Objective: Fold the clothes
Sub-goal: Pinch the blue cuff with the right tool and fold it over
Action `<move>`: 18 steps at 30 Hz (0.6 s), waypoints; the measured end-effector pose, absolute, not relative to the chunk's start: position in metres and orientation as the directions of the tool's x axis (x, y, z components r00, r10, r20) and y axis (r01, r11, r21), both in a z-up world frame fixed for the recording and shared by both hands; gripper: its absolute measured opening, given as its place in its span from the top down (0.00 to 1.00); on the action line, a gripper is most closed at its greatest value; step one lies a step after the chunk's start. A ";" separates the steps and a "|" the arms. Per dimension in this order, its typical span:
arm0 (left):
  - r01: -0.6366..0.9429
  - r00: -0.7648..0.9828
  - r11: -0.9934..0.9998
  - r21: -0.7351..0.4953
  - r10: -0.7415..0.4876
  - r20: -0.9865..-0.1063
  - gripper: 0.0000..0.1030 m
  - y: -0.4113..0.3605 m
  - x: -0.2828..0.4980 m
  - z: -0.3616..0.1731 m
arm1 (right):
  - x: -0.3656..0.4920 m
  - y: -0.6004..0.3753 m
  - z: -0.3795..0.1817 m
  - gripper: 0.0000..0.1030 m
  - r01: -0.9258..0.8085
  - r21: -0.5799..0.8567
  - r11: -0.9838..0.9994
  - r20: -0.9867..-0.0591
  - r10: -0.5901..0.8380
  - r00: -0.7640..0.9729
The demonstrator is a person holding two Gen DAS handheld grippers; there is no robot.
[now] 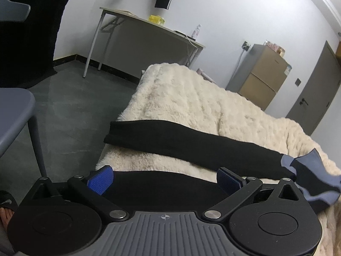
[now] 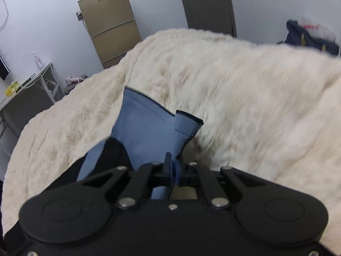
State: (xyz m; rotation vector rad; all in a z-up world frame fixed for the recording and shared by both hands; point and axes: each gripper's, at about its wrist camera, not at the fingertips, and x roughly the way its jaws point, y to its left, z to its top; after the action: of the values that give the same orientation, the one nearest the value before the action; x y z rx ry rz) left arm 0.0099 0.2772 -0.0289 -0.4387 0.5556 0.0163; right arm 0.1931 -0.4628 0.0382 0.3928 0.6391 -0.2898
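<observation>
A black garment with blue-grey parts lies on a cream fluffy blanket. In the left wrist view one long black section stretches across the blanket and ends in a blue-grey part at the right. My left gripper is open wide, its blue pads spread above another black section near the blanket's front edge, with nothing pinched. In the right wrist view my right gripper is shut on the blue-grey fabric, which rises from the blanket beside a black fold.
A grey chair stands on the floor at the left, with a person's sandalled foot below it. A folding table, a gold fridge and a door line the far wall. A dark bag sits beyond the blanket.
</observation>
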 end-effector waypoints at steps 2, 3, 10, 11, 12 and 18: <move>-0.129 0.852 0.909 -0.396 -0.102 -0.514 0.01 0.277 0.010 -0.029 | 0.192 -0.465 0.042 0.98 0.390 0.235 0.890 -0.638 -0.162 0.753; -0.129 0.852 0.909 -0.396 -0.102 -0.514 0.01 0.277 0.009 -0.029 | 0.193 -0.467 0.040 0.98 0.399 0.211 0.892 -0.653 -0.175 0.736; -0.146 0.849 0.907 -0.394 -0.090 -0.521 0.01 0.269 0.010 -0.030 | 0.186 -0.464 0.036 0.56 0.513 -0.012 0.858 -0.644 -0.399 0.653; -0.147 0.849 0.907 -0.394 -0.089 -0.521 0.01 0.269 0.010 -0.030 | 0.181 -0.454 0.045 0.51 0.523 -0.033 0.852 -0.586 -0.441 0.680; -0.149 0.849 0.906 -0.396 -0.088 -0.521 0.01 0.268 0.011 -0.030 | 0.176 -0.440 0.052 0.42 0.502 -0.044 0.864 -0.530 -0.446 0.721; -0.182 0.871 0.891 -0.416 -0.051 -0.489 0.01 0.274 0.006 -0.027 | 0.157 -0.311 0.044 0.23 0.146 -0.181 0.973 -0.342 -0.201 0.918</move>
State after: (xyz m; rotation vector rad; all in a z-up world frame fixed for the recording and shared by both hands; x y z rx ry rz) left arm 0.0056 0.2737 -0.0272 -0.4710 0.5140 0.0711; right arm 0.1571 -0.3106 0.0437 -0.1535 0.3668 -0.1790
